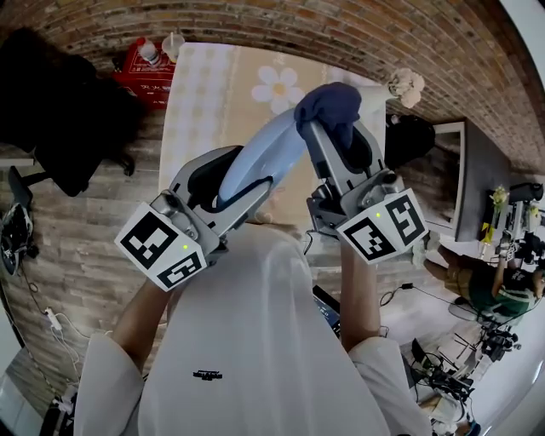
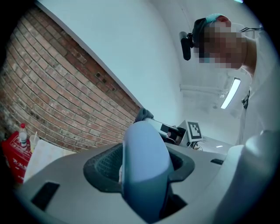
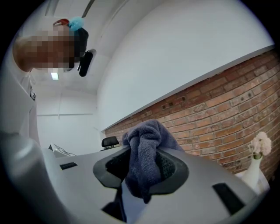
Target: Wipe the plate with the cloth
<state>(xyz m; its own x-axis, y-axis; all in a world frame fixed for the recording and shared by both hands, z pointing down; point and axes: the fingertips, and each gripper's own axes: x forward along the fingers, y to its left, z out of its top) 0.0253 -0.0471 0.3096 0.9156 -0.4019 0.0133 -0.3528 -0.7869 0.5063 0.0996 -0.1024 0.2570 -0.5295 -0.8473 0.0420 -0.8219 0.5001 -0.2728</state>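
Left gripper [image 1: 243,189] clamps a pale blue plate [image 1: 268,149] edge-on. Right gripper [image 1: 339,145] pinches a dark blue cloth [image 1: 328,106] at the plate's far end.

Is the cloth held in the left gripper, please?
No, the right gripper is shut on the cloth, while the left gripper holds the plate.

Counter [image 1: 197,102] with pale checked cover, white flower print [image 1: 278,85] on it. Red box [image 1: 146,75] at the counter's far left corner, clear bottle [image 1: 149,52] on the box, cup [image 1: 174,43] just beside. White vase with flowers [image 1: 407,85] at the far right corner. Brick wall [image 1: 255,21] behind. Black office chair [image 1: 64,111] left of the counter. Seated person [image 1: 481,288] far right, well apart.
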